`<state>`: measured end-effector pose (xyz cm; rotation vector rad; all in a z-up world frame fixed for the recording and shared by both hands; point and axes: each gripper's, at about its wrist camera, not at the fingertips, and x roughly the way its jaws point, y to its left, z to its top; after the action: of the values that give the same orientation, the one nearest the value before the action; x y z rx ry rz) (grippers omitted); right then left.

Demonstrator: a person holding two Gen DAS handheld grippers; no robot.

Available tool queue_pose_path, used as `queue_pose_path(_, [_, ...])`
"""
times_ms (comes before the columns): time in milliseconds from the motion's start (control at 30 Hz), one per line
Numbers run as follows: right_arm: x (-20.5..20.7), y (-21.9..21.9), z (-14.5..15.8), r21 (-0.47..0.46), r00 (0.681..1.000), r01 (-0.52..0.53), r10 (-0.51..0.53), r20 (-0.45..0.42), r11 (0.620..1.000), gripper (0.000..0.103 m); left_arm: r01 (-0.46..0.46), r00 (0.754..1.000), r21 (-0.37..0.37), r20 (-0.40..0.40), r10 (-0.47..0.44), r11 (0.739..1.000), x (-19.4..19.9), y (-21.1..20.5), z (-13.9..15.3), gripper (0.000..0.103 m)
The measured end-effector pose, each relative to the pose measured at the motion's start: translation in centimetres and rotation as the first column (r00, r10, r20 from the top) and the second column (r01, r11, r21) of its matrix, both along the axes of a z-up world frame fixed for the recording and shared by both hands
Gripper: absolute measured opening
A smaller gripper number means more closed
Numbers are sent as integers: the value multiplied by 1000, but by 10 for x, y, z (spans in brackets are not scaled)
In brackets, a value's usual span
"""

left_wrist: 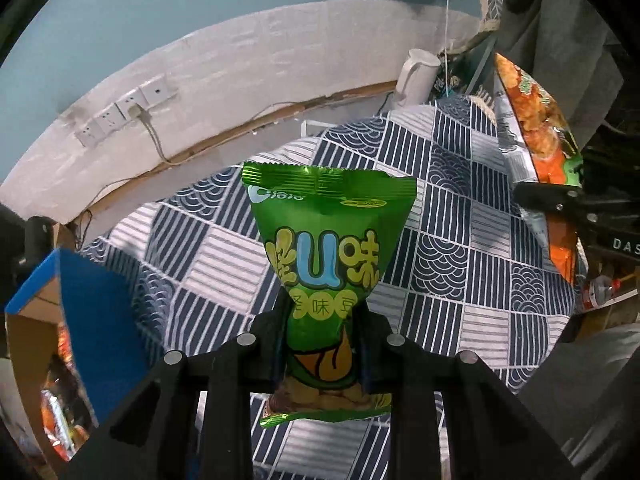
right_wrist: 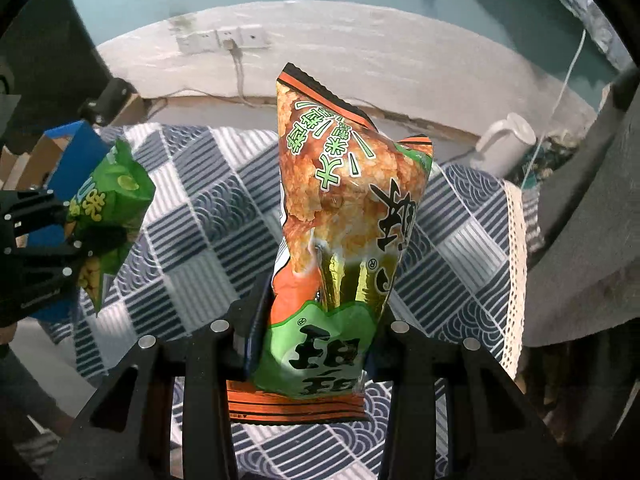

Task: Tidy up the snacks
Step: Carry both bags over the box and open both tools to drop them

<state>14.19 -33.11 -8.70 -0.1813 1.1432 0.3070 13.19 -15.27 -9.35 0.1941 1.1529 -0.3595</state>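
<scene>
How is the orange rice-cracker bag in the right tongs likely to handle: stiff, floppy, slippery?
The orange snack bag looks puffed and probably light. It stands up above the right tongs yet creases at the pinch, so it is likely soft and crushable. Its glossy film may slip, and the crackers inside could break if squeezed harder.

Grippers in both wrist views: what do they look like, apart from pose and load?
Both the left gripper and the right gripper are matte black, angular and slotted, with round silver pins on top. The right gripper's side shows white lettering "DAS". No cables or sleeves visible.
</scene>
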Motion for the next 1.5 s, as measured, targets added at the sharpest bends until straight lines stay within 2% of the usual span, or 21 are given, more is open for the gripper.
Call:
queue_pose_path(333, [-12,52,39,36,995,-86,83,60,996,37,-68,996,-13,63,68,998,-29,52,37,27])
queue_pose_path(700, [-29,125,67,65,972,-217,210,103,974,37,-156,976,-4,152,155,988,-56,118,56,27])
queue_pose_path(1133, [-30,201,64,76,947,-317,310,90,946,37,-219,952,17,220,210,976,-74,187,67,27])
queue_pose_path(1500, [-28,273,62,85,920,-391,386,71,917,37,-341,917,31,232,325,939,-73,262,63,27])
